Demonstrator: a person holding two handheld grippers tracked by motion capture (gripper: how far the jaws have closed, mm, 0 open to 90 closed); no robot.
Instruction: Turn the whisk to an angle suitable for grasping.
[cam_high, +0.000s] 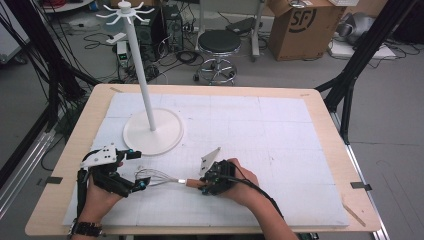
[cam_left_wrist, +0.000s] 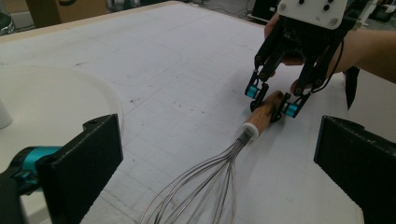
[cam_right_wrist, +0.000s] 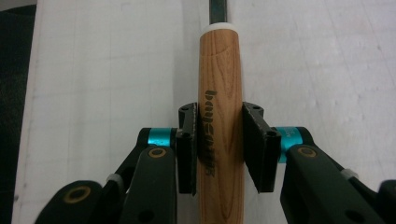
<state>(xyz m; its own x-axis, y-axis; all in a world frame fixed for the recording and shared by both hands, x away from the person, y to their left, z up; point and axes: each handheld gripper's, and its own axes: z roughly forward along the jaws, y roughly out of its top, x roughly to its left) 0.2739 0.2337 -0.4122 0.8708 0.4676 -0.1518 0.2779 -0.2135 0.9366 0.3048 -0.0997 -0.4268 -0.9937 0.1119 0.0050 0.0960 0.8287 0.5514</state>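
Note:
A wire whisk (cam_high: 150, 177) lies flat on the white mat, its wooden handle (cam_high: 192, 183) pointing right. My right gripper (cam_high: 204, 183) is shut on that handle; in the right gripper view both pads press the sides of the handle (cam_right_wrist: 219, 93) at the right gripper (cam_right_wrist: 219, 145), just below its printed logo. In the left gripper view the right gripper (cam_left_wrist: 272, 100) comes down onto the handle (cam_left_wrist: 264, 114). My left gripper (cam_high: 138, 170) stands open at the wire end. Its jaws sit wide apart on either side of the whisk wires (cam_left_wrist: 205, 186), touching nothing.
A white hook stand with a round base (cam_high: 152, 132) and a tall pole (cam_high: 142, 75) stands at the mat's back left, close to my left gripper. Beyond the table's far edge are a stool (cam_high: 219, 47) and a cardboard box (cam_high: 305, 25).

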